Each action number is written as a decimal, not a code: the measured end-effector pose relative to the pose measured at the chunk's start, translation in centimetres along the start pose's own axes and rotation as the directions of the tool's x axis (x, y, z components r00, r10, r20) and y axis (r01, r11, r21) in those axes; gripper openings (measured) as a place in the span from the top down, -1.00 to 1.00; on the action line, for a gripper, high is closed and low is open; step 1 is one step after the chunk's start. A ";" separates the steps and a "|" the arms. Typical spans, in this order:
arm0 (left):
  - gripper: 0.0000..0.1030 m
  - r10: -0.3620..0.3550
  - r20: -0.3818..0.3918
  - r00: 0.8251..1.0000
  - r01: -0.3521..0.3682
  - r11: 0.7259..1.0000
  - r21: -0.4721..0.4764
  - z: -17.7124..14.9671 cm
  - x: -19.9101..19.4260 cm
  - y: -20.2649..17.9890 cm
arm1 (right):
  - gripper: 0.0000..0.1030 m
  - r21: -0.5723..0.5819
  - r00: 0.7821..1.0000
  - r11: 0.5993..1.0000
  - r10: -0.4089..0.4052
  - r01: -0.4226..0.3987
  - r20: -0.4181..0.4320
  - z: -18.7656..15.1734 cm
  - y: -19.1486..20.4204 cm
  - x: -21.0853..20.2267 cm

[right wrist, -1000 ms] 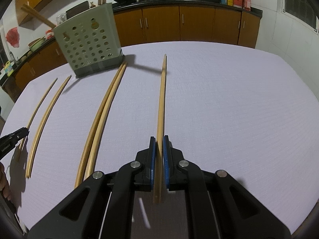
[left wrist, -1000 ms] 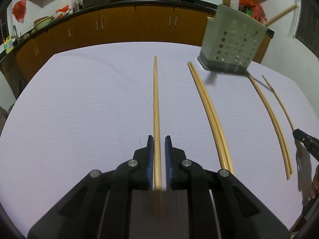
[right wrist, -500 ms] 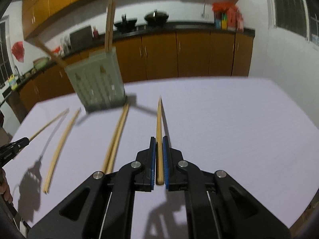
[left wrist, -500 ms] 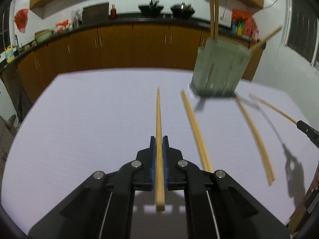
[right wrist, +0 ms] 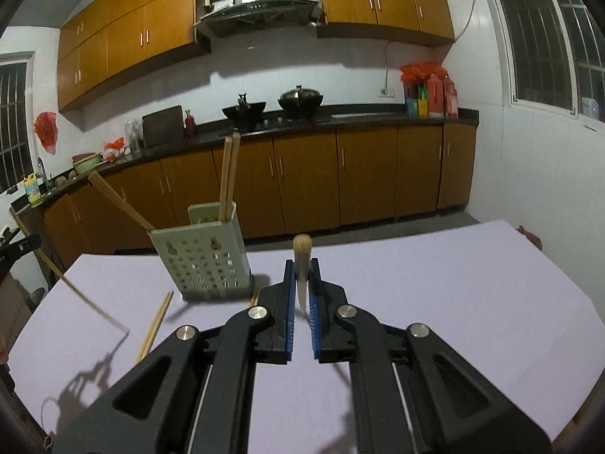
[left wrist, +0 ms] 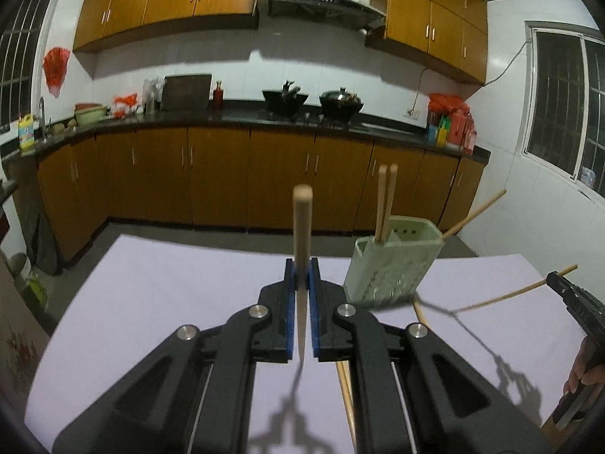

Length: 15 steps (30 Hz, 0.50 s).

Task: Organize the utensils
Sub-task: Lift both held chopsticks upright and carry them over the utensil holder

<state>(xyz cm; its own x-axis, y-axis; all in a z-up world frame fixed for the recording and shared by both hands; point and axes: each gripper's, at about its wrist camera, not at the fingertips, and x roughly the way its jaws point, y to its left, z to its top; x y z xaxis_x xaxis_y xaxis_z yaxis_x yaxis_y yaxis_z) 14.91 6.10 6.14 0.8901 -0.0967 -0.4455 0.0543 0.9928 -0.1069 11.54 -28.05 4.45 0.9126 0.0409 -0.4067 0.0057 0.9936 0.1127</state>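
On the left, our left gripper (left wrist: 301,283) is clamped on a wooden chopstick (left wrist: 301,227), lifted above the lilac table (left wrist: 151,302) and pointing toward the kitchen cabinets (left wrist: 219,174). Just right of it stands the green perforated utensil holder (left wrist: 393,268), upright, with two chopsticks (left wrist: 385,200) standing in it. Farther right, our right gripper (right wrist: 301,283) is closed on a second chopstick (right wrist: 302,261), also held in the air.

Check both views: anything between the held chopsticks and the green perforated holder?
Nothing visible. Left gripper and right gripper each clamp a wooden chopstick in the air, and open space separates them from the green perforated plastic holder, which already holds chopsticks.
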 end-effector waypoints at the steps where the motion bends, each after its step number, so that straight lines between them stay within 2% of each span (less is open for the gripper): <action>1: 0.85 -0.005 0.008 1.000 0.005 1.000 0.006 0.4 -0.1 -0.2 | 0.85 -0.002 1.000 1.000 -0.002 0.002 0.006 0.3 0.0 -0.1; 4: 0.85 -0.020 0.029 0.999 0.019 0.999 0.026 1.6 -0.5 -0.9 | 0.86 -0.004 1.000 1.000 0.002 -0.002 0.025 1.4 0.3 -0.4; 9: 0.85 -0.075 0.065 0.995 0.072 0.997 0.041 3.4 -1.3 -2.6 | 0.86 0.009 0.996 0.998 0.065 -0.066 0.068 4.2 0.7 -1.4; 15: 0.85 -0.150 0.167 0.975 0.141 0.988 0.062 6.7 -2.7 -5.8 | 0.86 0.008 0.970 0.985 0.168 -0.173 0.175 8.4 2.4 -3.3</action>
<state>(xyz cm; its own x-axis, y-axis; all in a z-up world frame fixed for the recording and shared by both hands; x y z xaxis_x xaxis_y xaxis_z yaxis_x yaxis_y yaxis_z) 15.20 1.09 13.90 0.9348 -0.2308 -0.2698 0.2072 0.9717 -0.1134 12.00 -26.66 13.63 0.9577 0.1888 -0.2172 -0.1486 0.9708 0.1885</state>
